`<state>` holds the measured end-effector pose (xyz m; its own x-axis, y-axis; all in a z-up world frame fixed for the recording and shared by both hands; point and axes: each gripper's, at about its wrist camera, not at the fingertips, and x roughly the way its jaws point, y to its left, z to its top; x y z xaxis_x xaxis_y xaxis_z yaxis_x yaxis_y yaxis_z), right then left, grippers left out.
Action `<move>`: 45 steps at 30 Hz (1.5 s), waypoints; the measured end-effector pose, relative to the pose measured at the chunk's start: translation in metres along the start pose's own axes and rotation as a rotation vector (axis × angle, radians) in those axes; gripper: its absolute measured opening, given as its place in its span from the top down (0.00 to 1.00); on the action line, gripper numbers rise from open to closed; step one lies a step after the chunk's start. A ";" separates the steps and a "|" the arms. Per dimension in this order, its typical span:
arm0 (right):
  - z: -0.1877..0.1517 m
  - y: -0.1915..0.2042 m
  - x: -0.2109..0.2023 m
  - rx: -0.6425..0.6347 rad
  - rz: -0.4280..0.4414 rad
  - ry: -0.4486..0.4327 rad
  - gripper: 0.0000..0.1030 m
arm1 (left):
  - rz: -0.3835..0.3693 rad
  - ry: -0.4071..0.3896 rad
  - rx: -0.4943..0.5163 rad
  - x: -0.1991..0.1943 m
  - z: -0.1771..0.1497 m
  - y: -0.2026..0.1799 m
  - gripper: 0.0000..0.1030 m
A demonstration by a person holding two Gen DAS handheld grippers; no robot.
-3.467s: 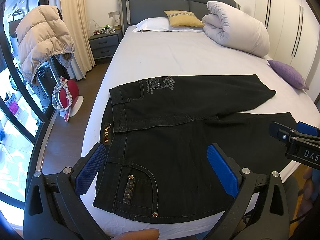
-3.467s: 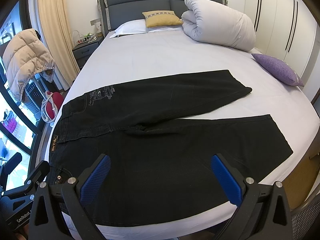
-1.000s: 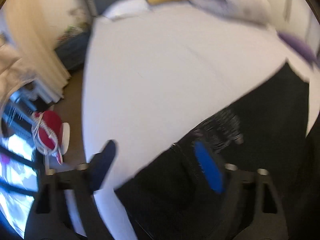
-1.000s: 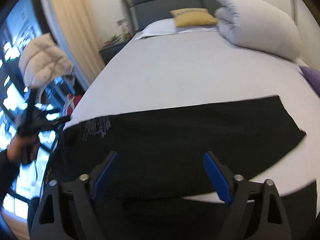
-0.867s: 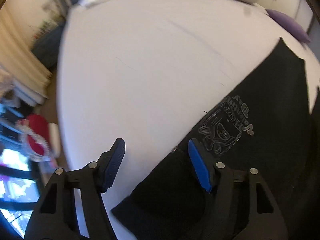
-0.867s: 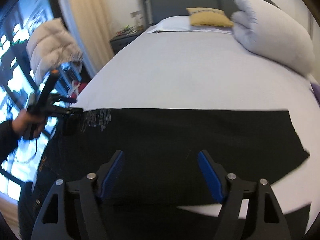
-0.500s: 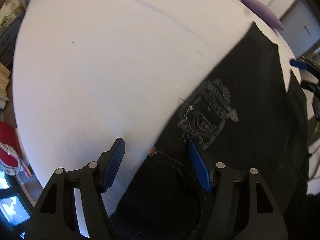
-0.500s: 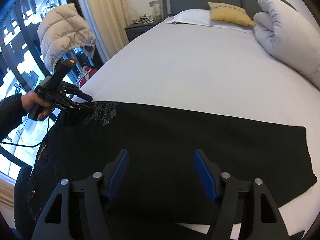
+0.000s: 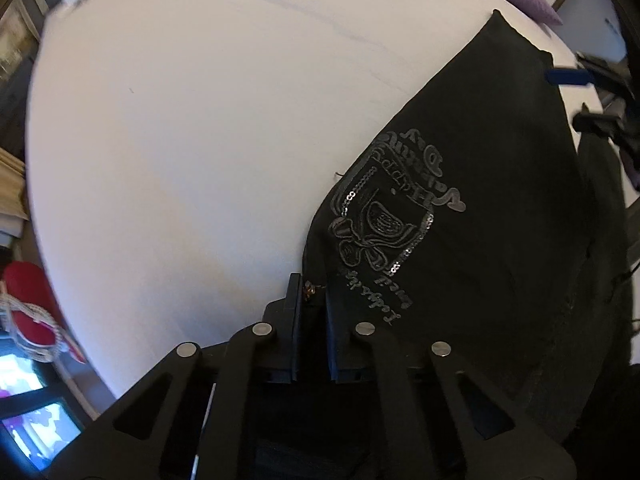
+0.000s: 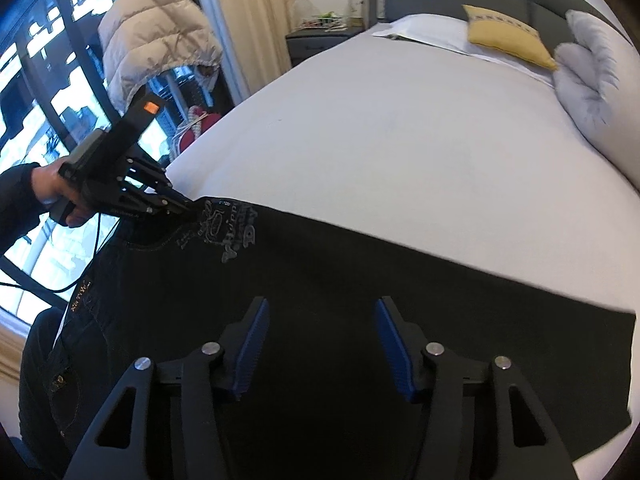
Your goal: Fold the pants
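Half a second back the left gripper hung with its fingers parted over the far corner of the waistband; now they have closed and pinch the cloth there, right beside the small brass rivet and just short of the sequinned crest. I take that to mean the first fold is ready to start, with the far leg to be carried over the near one. From the other side, the left hand holds its tool low and nearly level, tips pointing along the far edge of the pants, which lie flat and dark across the foot of the bed. The right gripper hovers above the middle of the far leg, tilted down, fingers set wide and gripping nothing, the leg's hem off to its right. Beyond, the sheet runs bare to the yellow cushion and the rolled duvet.
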<state>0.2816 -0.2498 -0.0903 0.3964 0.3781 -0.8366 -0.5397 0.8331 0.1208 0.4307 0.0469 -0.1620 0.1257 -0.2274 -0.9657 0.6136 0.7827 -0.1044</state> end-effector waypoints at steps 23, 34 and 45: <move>0.066 0.024 0.078 -0.452 0.022 0.278 0.69 | 0.241 -0.265 0.119 -0.082 -0.074 -0.079 0.93; 0.057 0.035 0.066 -0.397 0.046 0.243 0.83 | 0.240 -0.265 0.110 -0.086 -0.073 -0.078 0.93; 0.051 0.068 0.046 -0.470 0.031 0.187 0.96 | 0.235 -0.278 0.080 -0.097 -0.087 -0.088 0.93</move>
<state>0.3011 -0.1549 -0.0937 0.2580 0.2848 -0.9232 -0.8423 0.5344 -0.0705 0.2966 0.0505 -0.0798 0.4710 -0.2042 -0.8582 0.6005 0.7869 0.1423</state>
